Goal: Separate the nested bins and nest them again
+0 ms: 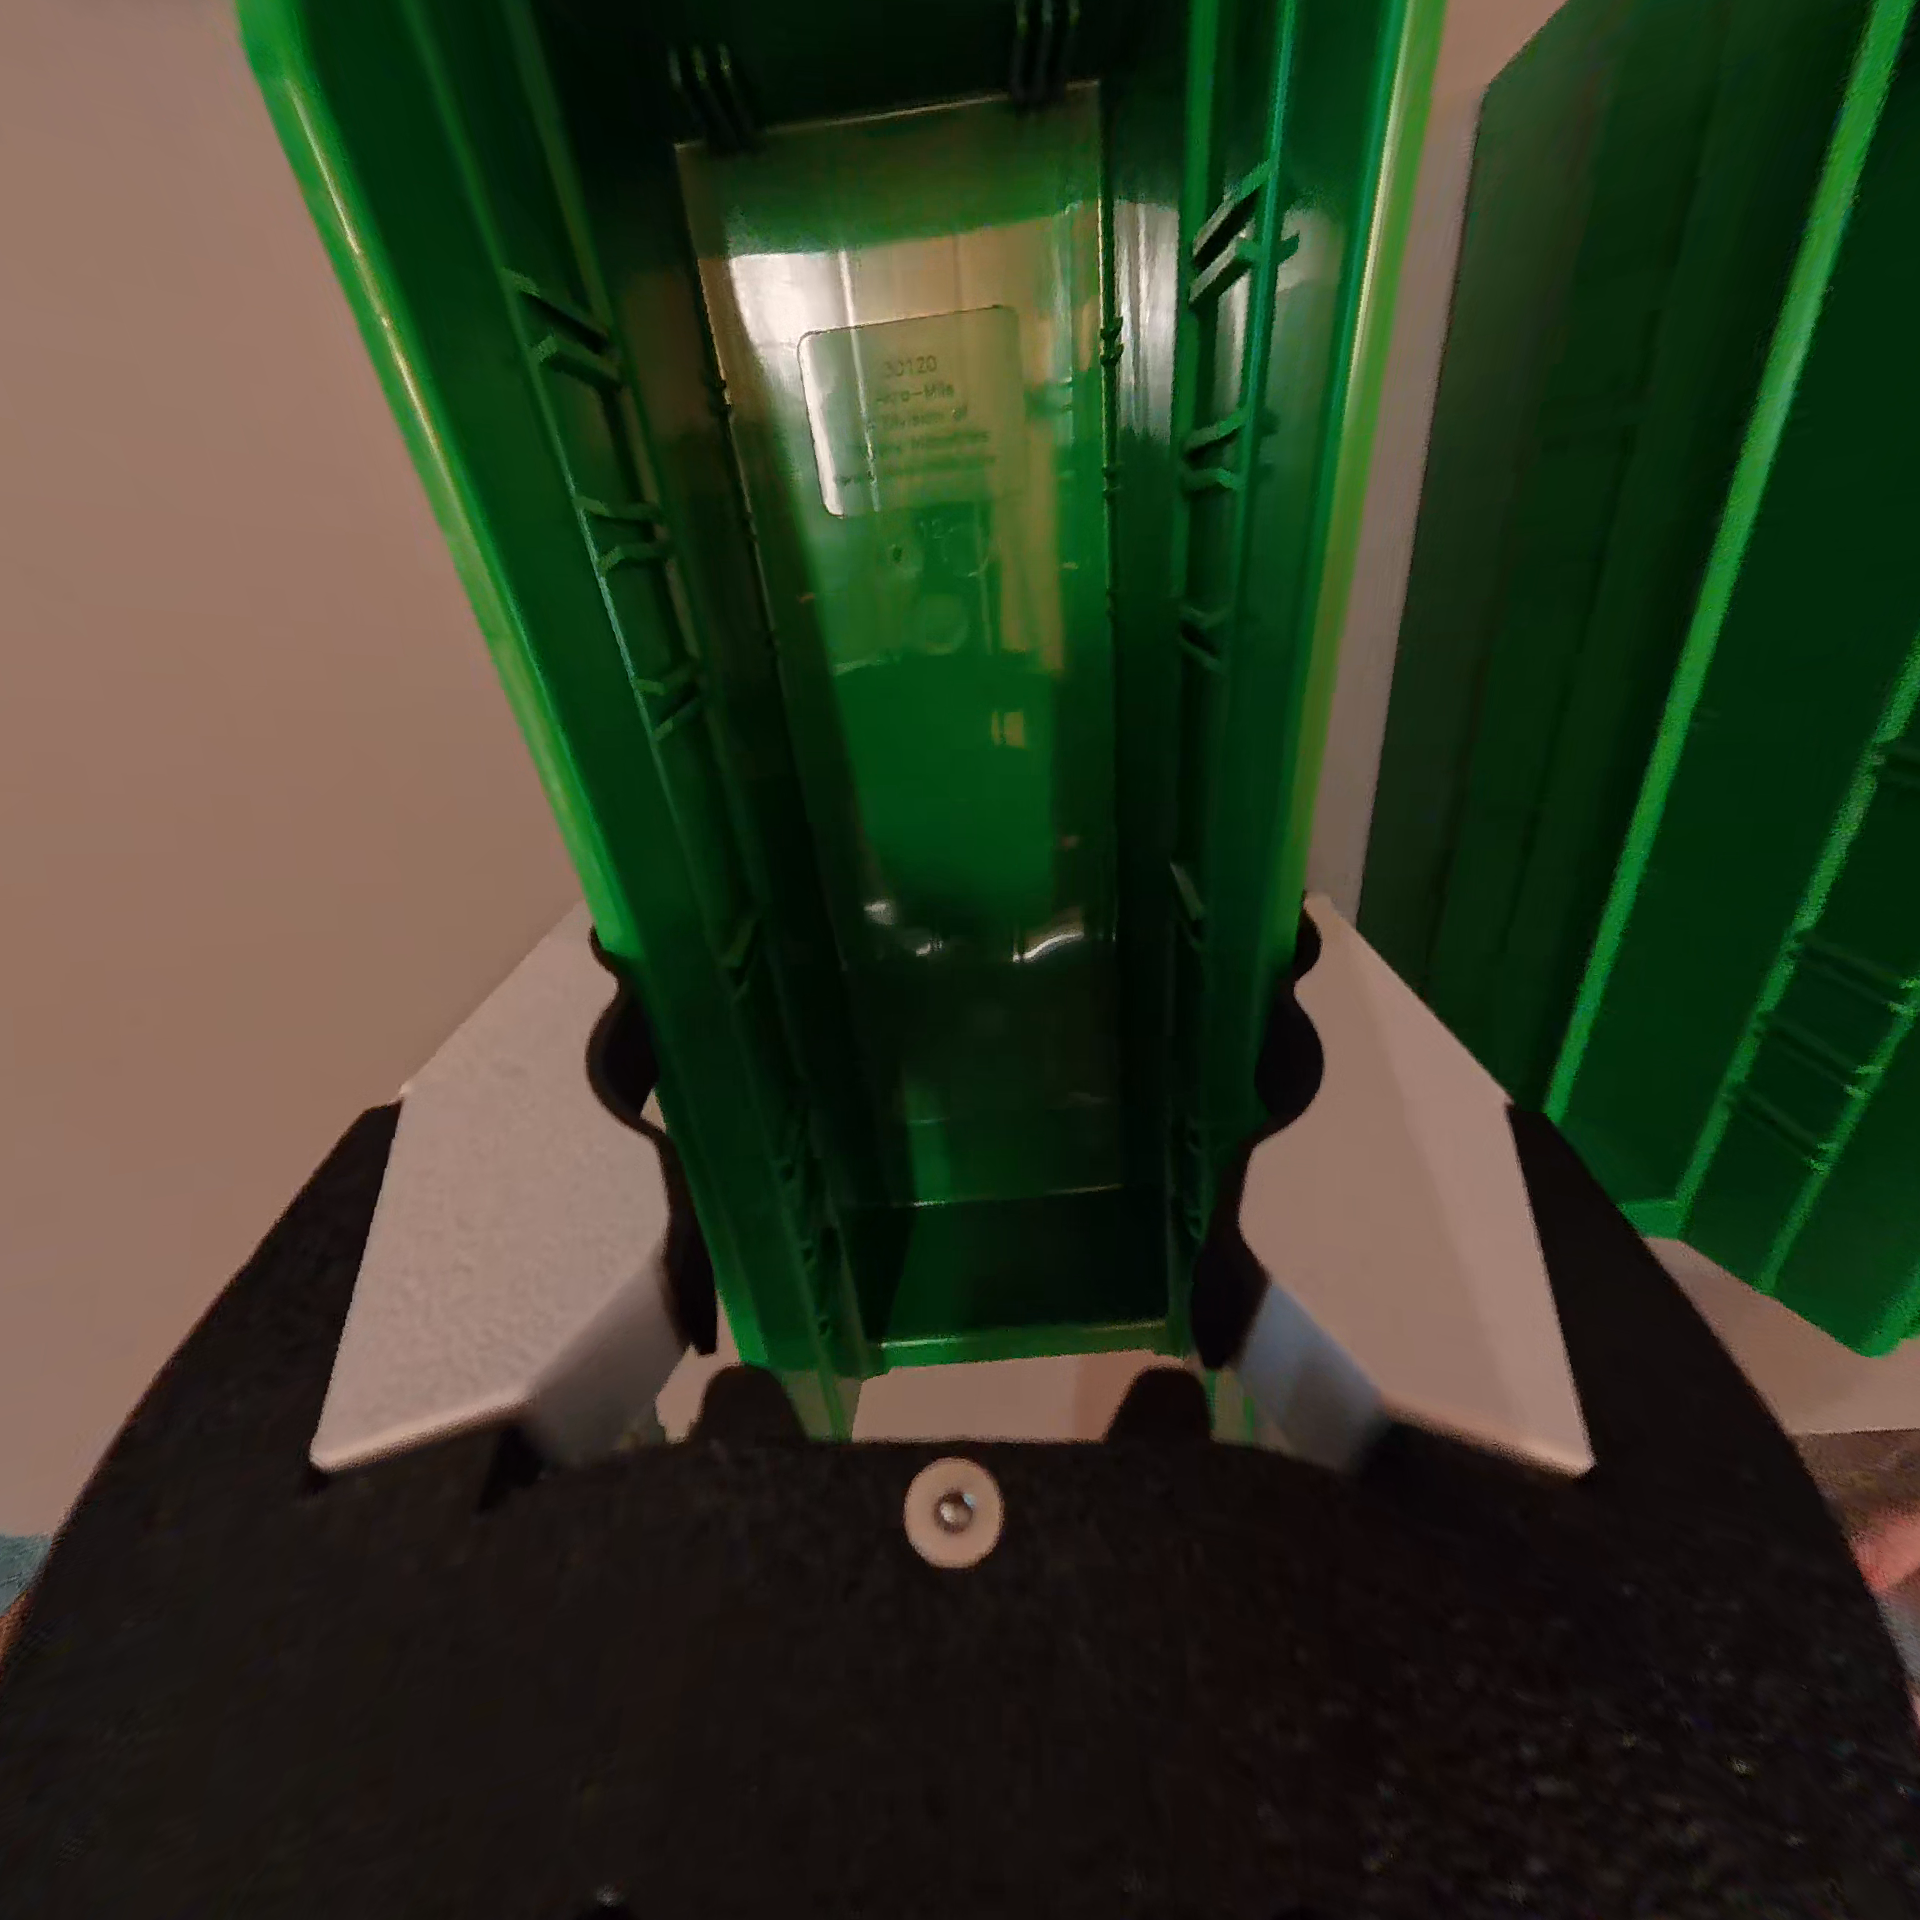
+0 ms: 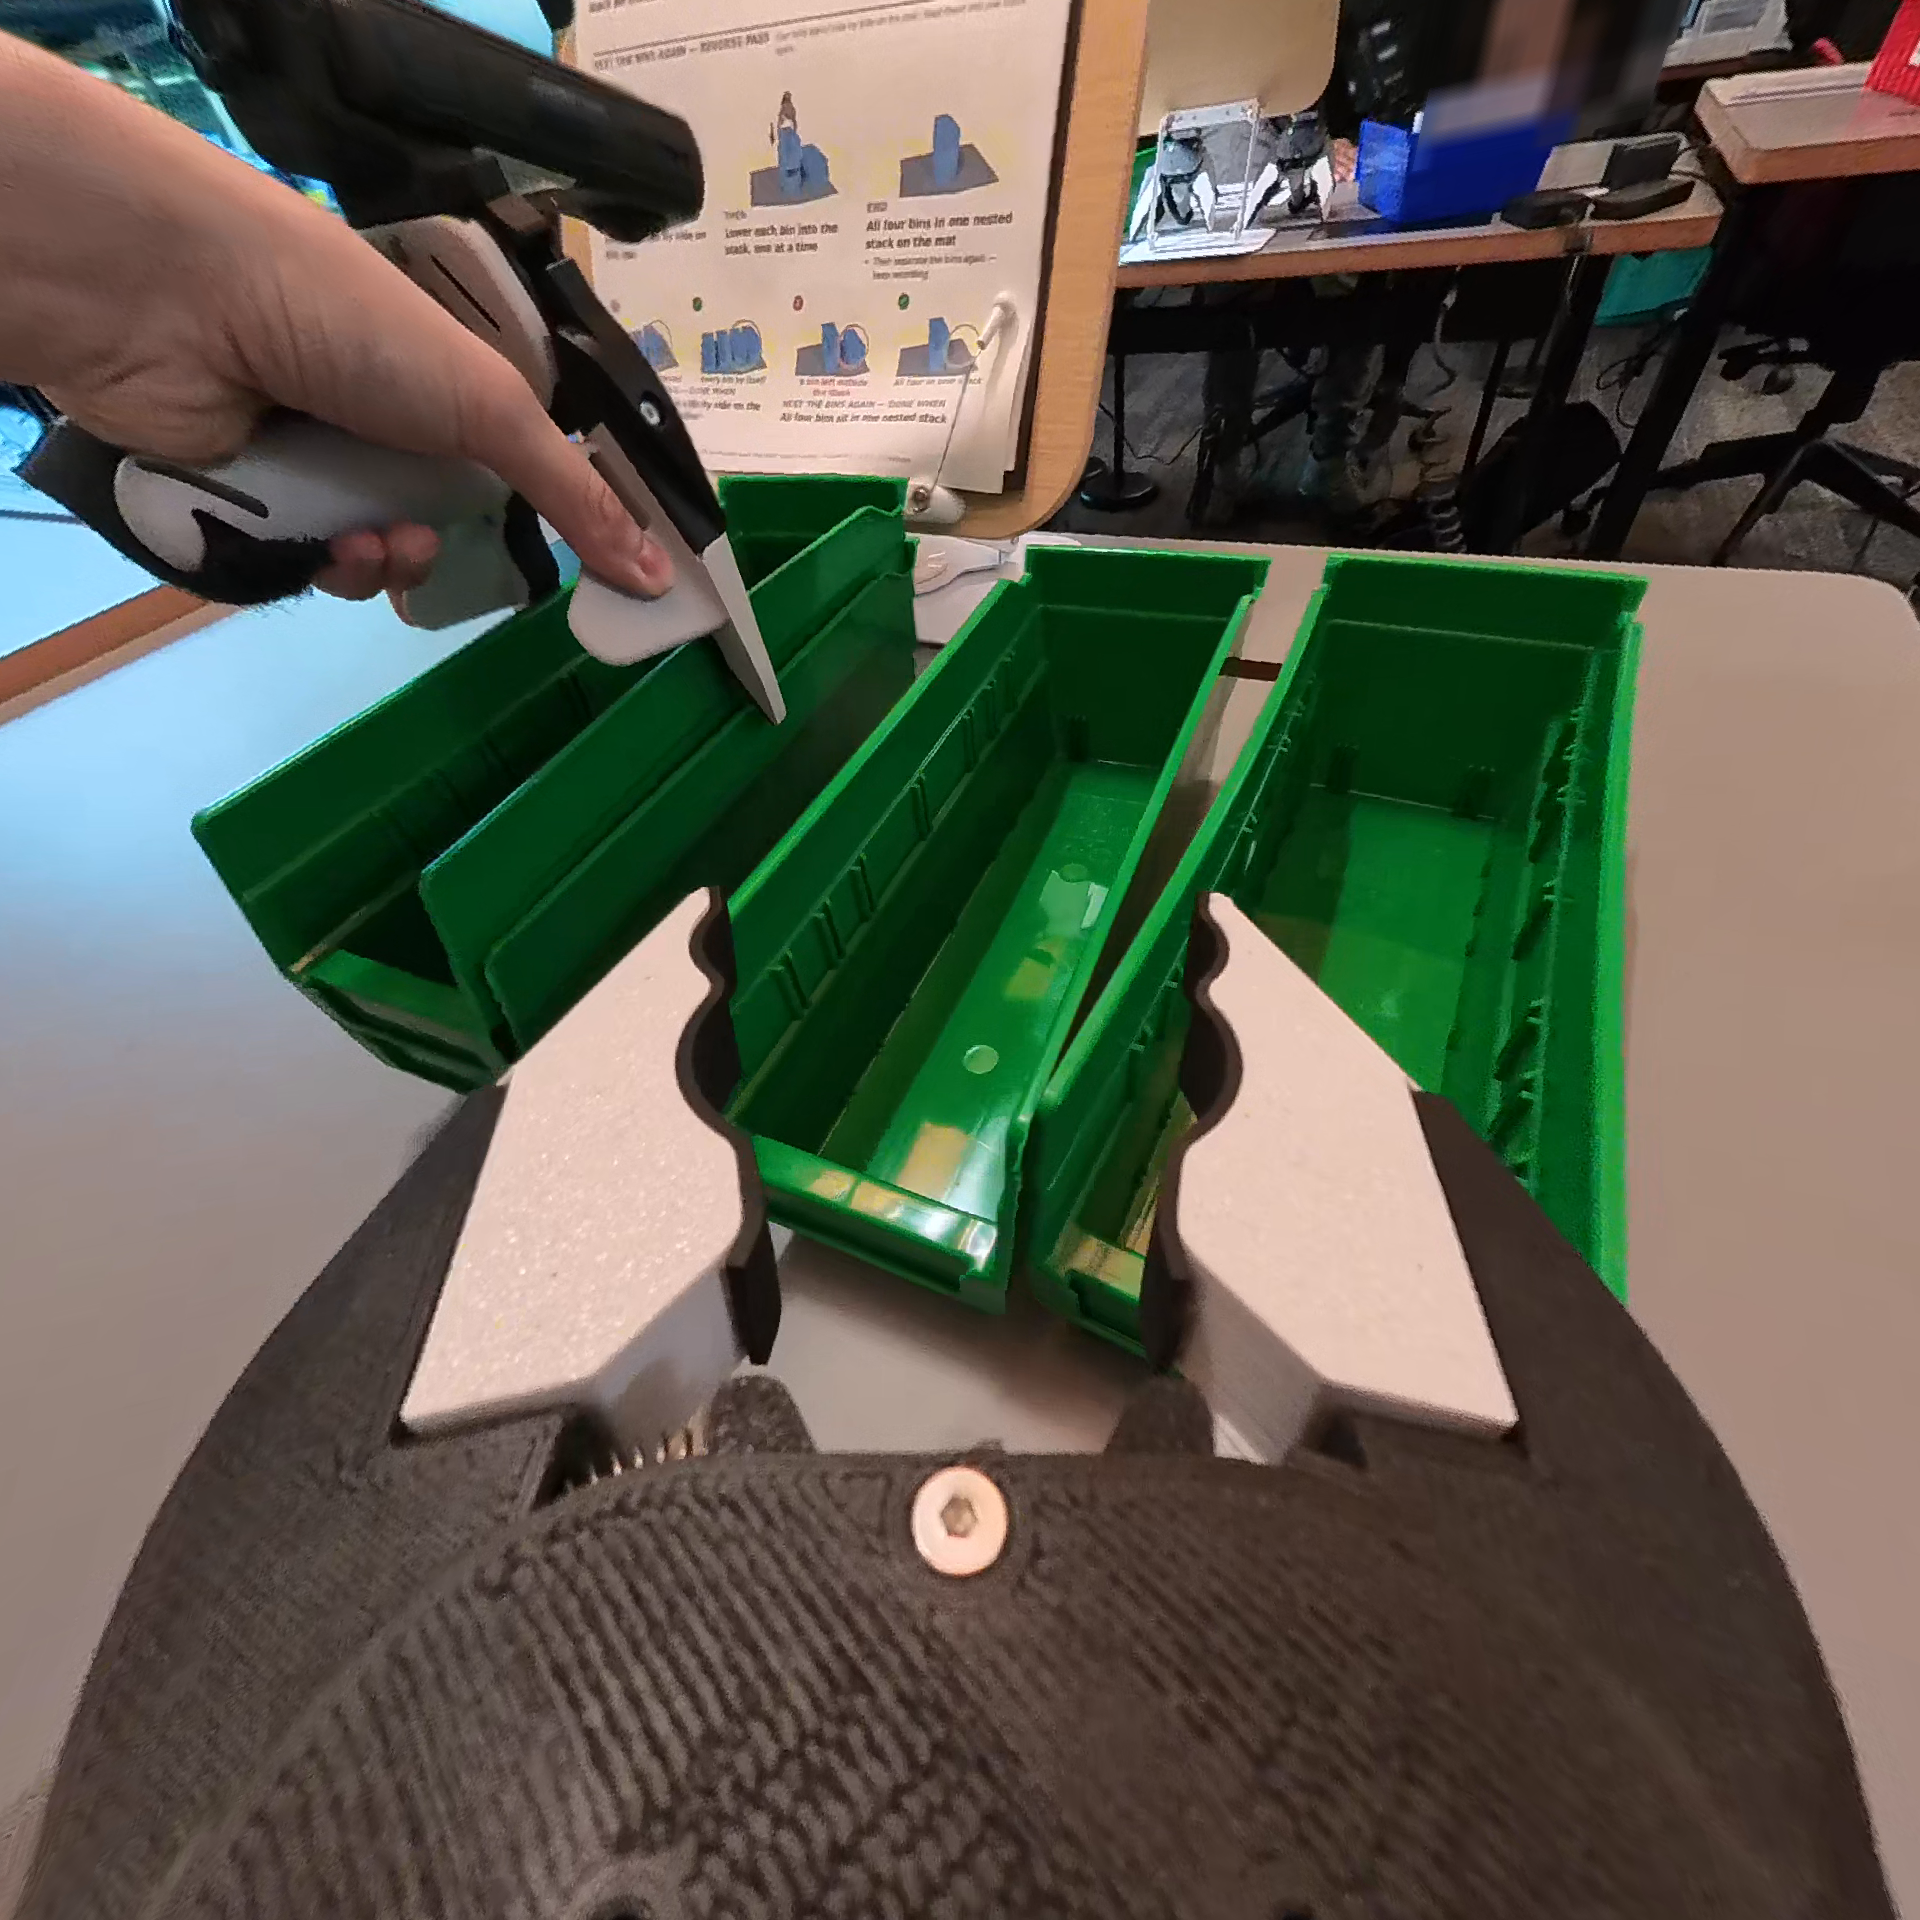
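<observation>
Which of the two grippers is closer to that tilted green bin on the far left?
Left. The left gripper clamps the tilted bin, while the right gripper hovers open in front of the middle bin.

The left gripper (image 1: 951, 1132) straddles a long green bin (image 1: 935, 675) — its black pads (image 1: 623, 1049) press both side walls. A second green bin (image 1: 1683, 727) stands just to the right.

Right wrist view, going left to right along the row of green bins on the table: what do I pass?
Leftmost bin, tilted, with the left tongs at it → second bin leaning against it → middle bin, between the open right tongs → rightmost bin.
</observation>
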Motion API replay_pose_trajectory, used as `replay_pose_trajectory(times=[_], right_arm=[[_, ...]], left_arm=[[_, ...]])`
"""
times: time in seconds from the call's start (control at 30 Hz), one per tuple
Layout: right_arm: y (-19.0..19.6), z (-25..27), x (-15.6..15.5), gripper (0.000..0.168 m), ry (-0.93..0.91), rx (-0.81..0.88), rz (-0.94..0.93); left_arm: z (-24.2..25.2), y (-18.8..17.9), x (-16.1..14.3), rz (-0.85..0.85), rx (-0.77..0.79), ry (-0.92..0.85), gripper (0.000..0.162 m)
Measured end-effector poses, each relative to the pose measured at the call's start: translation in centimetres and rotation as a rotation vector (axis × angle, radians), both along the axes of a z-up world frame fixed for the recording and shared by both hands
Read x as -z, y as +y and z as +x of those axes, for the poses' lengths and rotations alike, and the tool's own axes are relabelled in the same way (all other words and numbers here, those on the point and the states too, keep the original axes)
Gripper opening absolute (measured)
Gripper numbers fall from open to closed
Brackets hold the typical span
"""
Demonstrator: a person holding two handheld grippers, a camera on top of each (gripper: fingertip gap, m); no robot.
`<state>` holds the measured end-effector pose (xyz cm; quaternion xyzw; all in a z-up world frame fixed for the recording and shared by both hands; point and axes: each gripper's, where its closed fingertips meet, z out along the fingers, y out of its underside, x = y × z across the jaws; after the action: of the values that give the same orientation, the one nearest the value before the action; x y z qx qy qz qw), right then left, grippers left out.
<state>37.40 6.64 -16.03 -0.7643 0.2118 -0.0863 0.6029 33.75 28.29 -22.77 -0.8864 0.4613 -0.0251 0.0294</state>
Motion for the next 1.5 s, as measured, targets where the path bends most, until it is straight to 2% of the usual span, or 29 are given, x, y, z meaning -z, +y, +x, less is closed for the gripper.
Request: replay_pose_trajectory(times=[0.27,0.37,0.47,0.6,0.8,0.9,1.07,1.17,1.3,1.5], right_arm=[[0.3,-0.1,-0.4,0.099,-0.004,0.028,0.013],[-0.6,-0.5,-0.1,0.103,-0.002,0.057,0.002],[-2.4,-1.0,1.5,0.106,-0.006,0.112,-0.034],[-4.3,-0.5,2.3,0.108,-0.014,0.165,-0.05],[-5.5,0.6,0.4,0.109,-0.065,0.204,-0.012],[-5.2,0.6,0.3,0.109,-0.037,0.185,0.017],[-5.1,0.6,0.8,0.108,-0.033,0.176,-0.006],[-5.3,0.6,0.7,0.108,-0.034,0.175,-0.001],[-6.0,0.8,0.4,0.107,-0.029,0.187,0.017],[-6.6,1.3,0.5,0.105,-0.008,0.195,0.037]], left_arm=[[-0.2,1.1,0.3,0.041,0.042,-0.038,0.132],[0.0,1.4,0.4,0.044,0.074,-0.057,0.135],[0.2,1.5,0.5,0.044,0.092,-0.081,0.139],[0.3,1.4,0.3,0.05,0.099,-0.076,0.136],[1.7,1.0,-2.8,0.08,0.108,-0.104,0.133],[3.6,-1.2,-4.7,0.062,0.155,-0.15,0.128],[7.7,-8.1,-6.7,-0.02,0.242,-0.236,0.126],[8.9,-10.3,-6.2,0.025,0.281,-0.205,0.127],[10.4,-12.3,-4.8,0.002,0.233,-0.204,0.127],[10.6,-11.9,-2.3,0.057,0.211,-0.146,0.124]])
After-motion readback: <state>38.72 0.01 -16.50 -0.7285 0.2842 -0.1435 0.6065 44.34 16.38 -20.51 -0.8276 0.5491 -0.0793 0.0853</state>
